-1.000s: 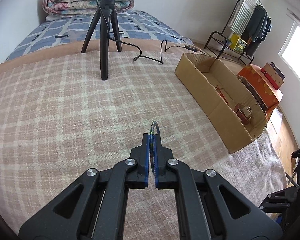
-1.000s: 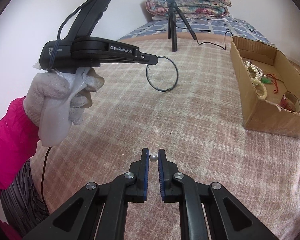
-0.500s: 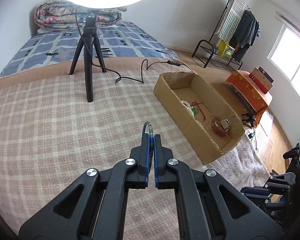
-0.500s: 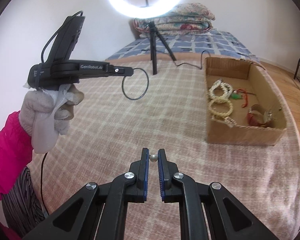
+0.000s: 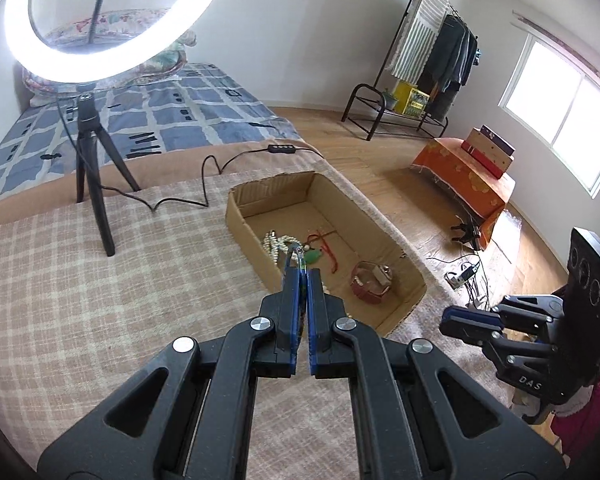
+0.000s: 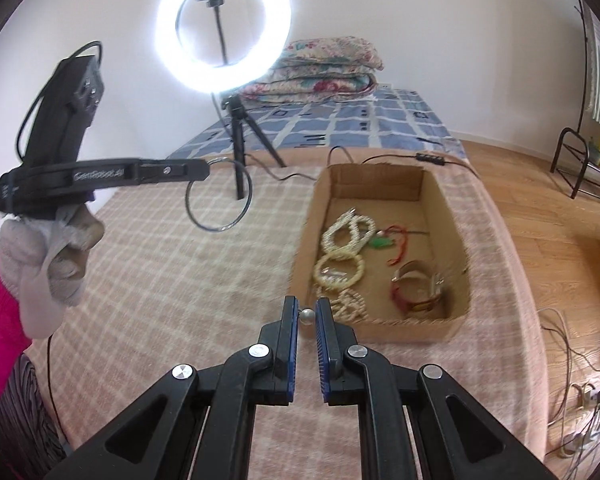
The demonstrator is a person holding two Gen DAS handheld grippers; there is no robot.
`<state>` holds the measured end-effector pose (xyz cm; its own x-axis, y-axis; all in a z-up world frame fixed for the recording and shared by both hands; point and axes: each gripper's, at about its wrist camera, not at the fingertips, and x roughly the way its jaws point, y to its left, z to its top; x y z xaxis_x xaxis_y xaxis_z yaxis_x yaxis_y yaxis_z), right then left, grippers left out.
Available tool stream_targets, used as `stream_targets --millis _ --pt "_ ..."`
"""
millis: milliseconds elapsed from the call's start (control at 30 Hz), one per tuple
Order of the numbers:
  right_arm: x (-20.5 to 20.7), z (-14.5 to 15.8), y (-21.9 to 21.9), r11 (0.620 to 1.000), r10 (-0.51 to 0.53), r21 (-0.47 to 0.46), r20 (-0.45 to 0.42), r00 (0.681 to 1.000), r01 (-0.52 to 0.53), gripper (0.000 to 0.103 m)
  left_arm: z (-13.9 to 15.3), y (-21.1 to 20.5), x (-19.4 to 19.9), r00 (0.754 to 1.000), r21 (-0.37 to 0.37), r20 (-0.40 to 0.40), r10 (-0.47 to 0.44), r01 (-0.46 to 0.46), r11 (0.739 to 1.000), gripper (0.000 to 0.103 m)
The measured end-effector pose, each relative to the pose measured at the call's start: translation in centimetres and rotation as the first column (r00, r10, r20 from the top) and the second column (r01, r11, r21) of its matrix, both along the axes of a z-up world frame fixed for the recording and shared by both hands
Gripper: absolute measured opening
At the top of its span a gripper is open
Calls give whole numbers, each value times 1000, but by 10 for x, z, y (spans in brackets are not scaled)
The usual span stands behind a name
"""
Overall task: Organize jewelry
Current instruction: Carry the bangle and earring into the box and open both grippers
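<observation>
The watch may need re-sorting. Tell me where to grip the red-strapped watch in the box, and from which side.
The red-strapped watch lies curled in what looks like an upward-open loop near the cardboard box's near right corner. Probably come straight down, one jaw inside the loop and one outside, pinching the strap's box-centre side: the walls block any sideways approach.

White walls; wood floor (image 5: 380,168); lit ring light (image 6: 223,26) on tripod far left; clothes rack (image 5: 432,60), window (image 5: 560,108) far right.
</observation>
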<state>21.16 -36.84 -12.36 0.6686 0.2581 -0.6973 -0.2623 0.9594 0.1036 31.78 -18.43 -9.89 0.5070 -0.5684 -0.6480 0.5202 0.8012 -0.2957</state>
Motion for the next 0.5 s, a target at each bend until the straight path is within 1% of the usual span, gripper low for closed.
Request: stream_targets --millis 267,500 --pt "36 15 -28 1000 -23 -15 35 999 24 7 -7 -50 -4 998 -13 -20 -56 56 998 1" --pt "65 22 -41 999 -29 -33 60 998 31 7 -16 -76 -5 996 -36 -48 -72 70 997 1"
